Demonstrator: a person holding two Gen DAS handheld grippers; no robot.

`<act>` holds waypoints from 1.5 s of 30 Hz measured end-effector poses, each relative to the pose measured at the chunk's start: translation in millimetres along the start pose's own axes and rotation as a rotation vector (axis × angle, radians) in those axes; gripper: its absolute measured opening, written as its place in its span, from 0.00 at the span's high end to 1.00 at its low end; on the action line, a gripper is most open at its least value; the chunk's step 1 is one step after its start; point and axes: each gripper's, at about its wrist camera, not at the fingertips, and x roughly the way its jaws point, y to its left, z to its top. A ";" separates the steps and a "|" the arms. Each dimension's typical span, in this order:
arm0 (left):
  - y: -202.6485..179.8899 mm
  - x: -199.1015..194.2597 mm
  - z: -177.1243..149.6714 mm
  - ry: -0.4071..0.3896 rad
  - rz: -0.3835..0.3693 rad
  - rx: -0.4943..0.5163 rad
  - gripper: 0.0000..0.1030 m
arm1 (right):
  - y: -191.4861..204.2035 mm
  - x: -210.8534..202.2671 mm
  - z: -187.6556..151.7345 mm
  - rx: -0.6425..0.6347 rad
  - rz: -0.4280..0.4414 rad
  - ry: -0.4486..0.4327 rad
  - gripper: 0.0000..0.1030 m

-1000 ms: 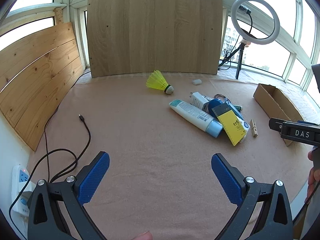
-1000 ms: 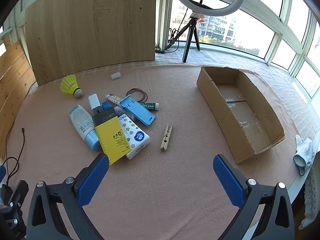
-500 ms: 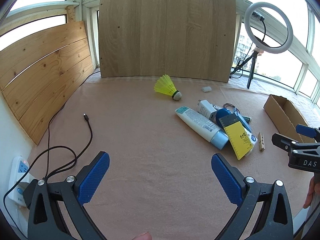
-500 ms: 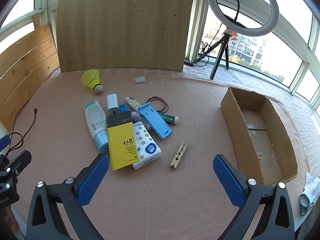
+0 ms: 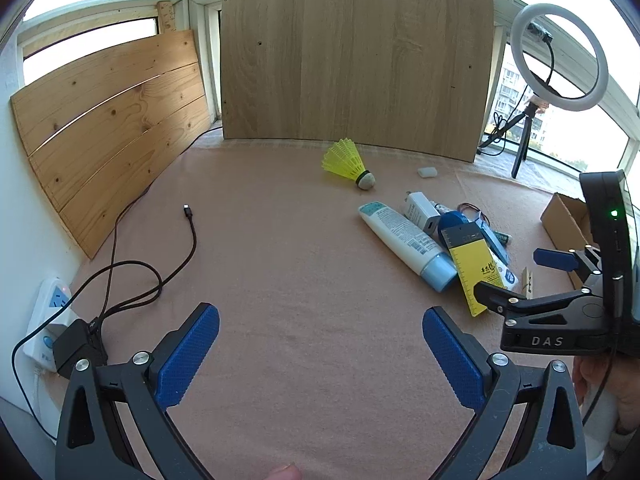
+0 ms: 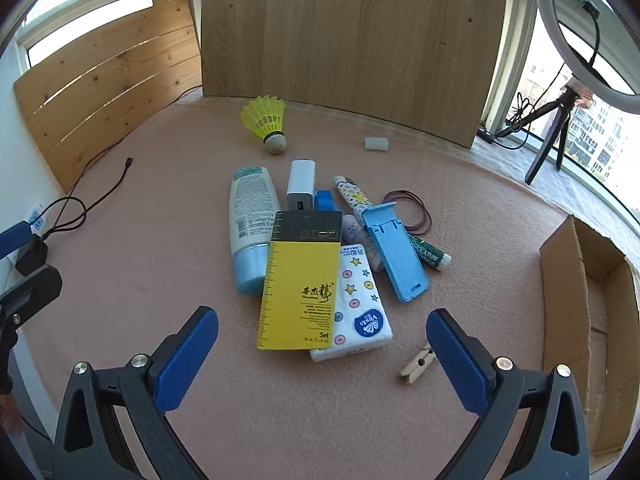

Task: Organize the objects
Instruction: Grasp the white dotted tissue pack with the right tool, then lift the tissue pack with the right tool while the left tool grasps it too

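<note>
Right gripper (image 6: 322,354) now closer, yellow card (image 6: 298,292) just ahead

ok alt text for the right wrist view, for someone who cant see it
Open blue-padded right tongs hover empty over a pink mat, facing a heap of toiletries topped by a yellow ruler-set card. A wooden clothespin lies by the right pad, an open cardboard box sits right, and a yellow shuttlecock beyond.
</note>
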 end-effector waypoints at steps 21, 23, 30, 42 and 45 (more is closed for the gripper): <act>-23.5 34.8 -18.4 0.108 -0.195 -0.024 0.00 | -3.5 -10.5 -72.7 -0.071 0.117 0.112 0.51; -35.0 38.7 -25.9 0.131 -0.209 -0.015 0.00 | 13.7 -16.7 -86.4 -0.173 0.118 0.130 0.41; -42.5 27.4 -31.5 0.134 -0.205 0.001 0.00 | -7.5 -51.4 -114.5 -0.143 0.151 0.077 0.33; -41.3 11.3 -34.4 0.021 -0.199 0.088 0.00 | -16.1 -16.5 -85.9 0.063 0.212 0.091 0.54; -45.6 10.8 -36.6 0.003 -0.258 0.193 0.00 | -21.7 -27.0 -91.2 -0.054 0.298 0.079 0.54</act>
